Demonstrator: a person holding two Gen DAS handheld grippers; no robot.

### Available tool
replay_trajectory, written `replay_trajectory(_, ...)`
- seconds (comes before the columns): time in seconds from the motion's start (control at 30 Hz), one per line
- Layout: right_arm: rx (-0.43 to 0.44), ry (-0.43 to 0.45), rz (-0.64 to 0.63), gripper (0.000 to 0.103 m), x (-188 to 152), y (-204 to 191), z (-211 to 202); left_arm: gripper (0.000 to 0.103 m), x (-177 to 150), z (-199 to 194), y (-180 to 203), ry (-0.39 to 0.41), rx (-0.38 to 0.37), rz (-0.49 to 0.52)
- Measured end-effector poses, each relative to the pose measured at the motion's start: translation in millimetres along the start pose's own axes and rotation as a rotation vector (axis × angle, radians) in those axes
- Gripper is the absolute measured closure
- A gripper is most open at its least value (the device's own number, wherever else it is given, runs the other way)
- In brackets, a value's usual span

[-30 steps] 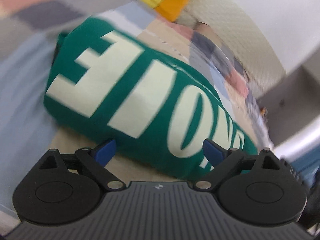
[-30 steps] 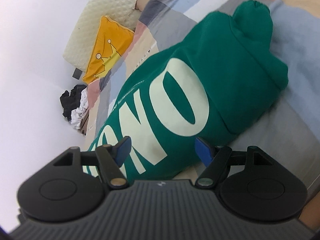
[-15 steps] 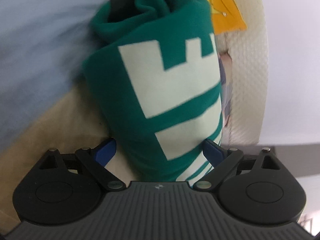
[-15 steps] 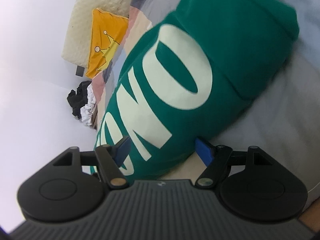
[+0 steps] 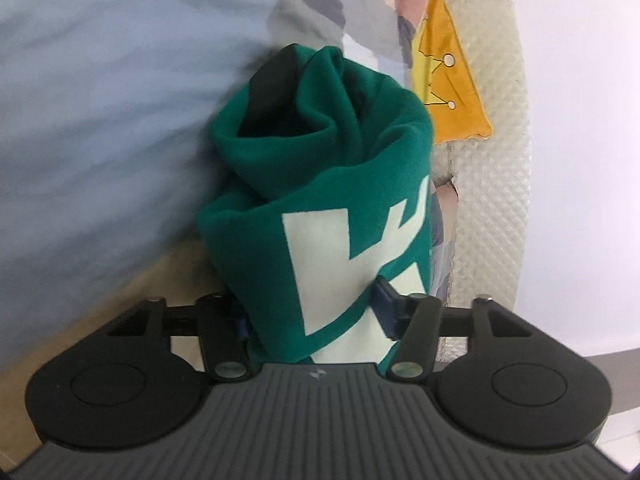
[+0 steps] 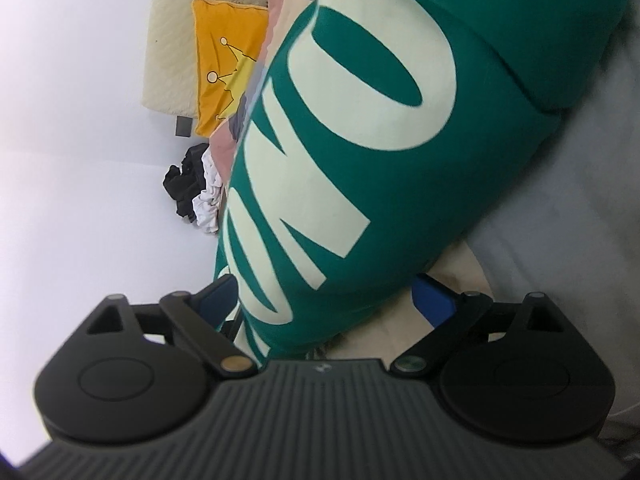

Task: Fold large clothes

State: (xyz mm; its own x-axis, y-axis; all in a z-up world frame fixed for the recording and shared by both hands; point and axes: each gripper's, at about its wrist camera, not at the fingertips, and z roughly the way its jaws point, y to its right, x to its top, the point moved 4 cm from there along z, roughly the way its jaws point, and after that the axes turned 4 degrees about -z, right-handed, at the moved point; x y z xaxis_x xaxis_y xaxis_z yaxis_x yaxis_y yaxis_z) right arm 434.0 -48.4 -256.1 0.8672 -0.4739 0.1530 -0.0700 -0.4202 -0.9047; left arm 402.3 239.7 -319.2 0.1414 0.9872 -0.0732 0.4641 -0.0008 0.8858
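The thick green sweatshirt with large cream lettering lies as a bulky folded bundle on a bed covered by a patchwork quilt of pale blue, grey, beige and pink. One end of it sits between the fingers of each tool.

In the left wrist view the left tongs are closing on the bundle's narrow end. Both blue pads press into the cloth, so they have a grip on it, though the jaws are only partly drawn in. Above the grip the fabric bunches into loose, rolled folds.

In the right wrist view the right tongs are opening. The lettered end of the sweatshirt lies between the pads, but a gap shows at the right pad, so I judge nothing is held there.

The main risk is an uneven hold. If the left side lifts or pulls while the right side is free, the bundle would likely swing, sag, or unroll, and the fold would be lost. The left grip may also catch only the outer layers, letting inner ones slip out.

Farther off, an orange cushion with a crown drawing leans on a cream quilted headboard, and a small heap of black and white clothes lies at the bed's edge. All are well apart from the work.
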Motion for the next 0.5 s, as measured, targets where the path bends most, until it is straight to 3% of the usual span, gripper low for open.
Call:
replay_trajectory(0.23, 0.025, 0.049, 0.171, 0.006, 14, 21, 14, 0.052, 3, 2, 8, 0.011, -0.019, 0.027)
replay_trajectory(0.5, 0.063, 0.148, 0.314, 0.006, 22, 40, 2, 0.049, 0, -6, -2, -0.013, -0.036, 0.007)
